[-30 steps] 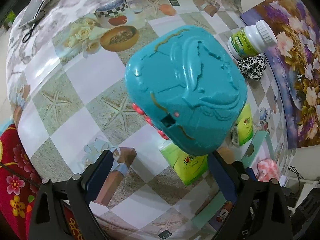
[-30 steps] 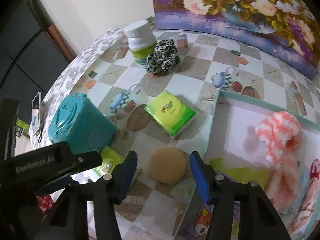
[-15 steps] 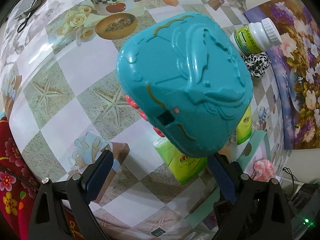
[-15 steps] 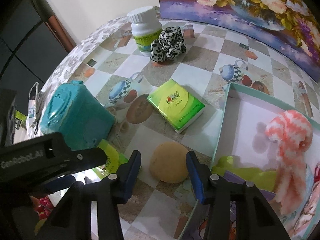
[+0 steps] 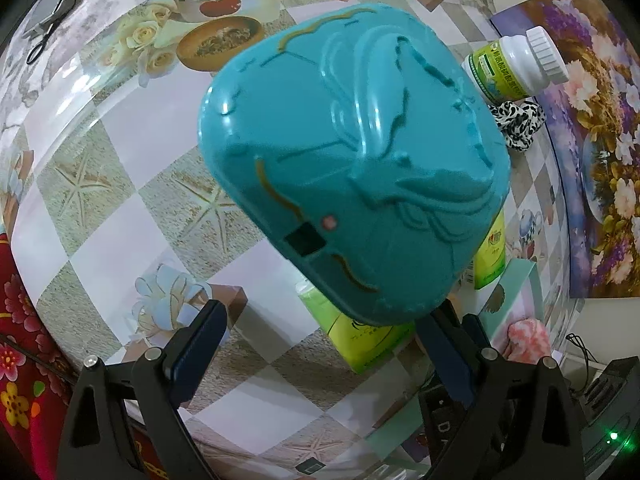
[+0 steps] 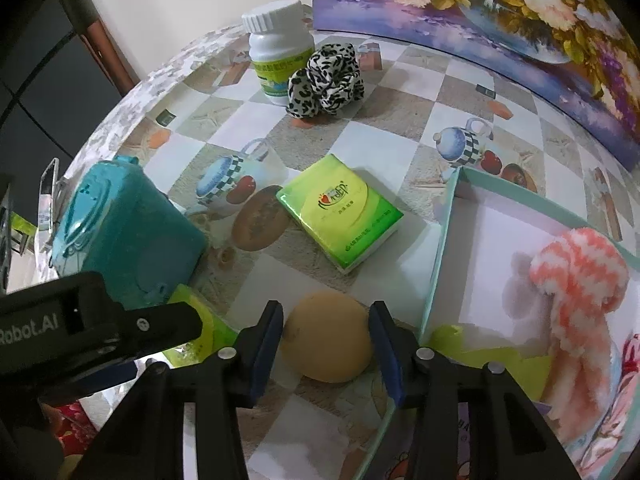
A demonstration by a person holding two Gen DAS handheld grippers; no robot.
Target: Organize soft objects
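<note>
Step in hand: picking the round tan sponge puff (image 6: 327, 338) off the checkered oilcloth table (image 6: 424, 96). Right gripper (image 6: 326, 346) points steeply down over it, jaws narrowing at this moment with the puff between them; left pad looks touching or nearly so, right pad just beside it. Not a firm squeeze yet, no visible dent in the puff.

Puff sits just beside the near-left corner of the pale teal shallow cardboard box (image 6: 444, 236). Already in the box: a pink-and-white fuzzy knit piece (image 6: 576, 268) and some yellow-green item, partly hidden.

Left gripper (image 5: 320, 354) is wide and empty, hovering near the teal moulded plastic case (image 5: 352, 168). Case is hard, so I judge it's not a target. A green tissue pack (image 5: 360, 340) pokes out from under the case's edge in the left view.

Other soft things on the table: second green tissue pack (image 6: 340, 216) mid-table, black-and-white leopard scrunchie (image 6: 326, 80) touching the white pill bottle with green label (image 6: 280, 64) at the far side.

Next move calls for: finish closing until the puff compresses slightly, lift enough to clear the box wall, shift right, release inside on bare floor left of the knit piece. Puff is squashy; an over-squeeze is harmless, a light grip could let it slip.
</note>
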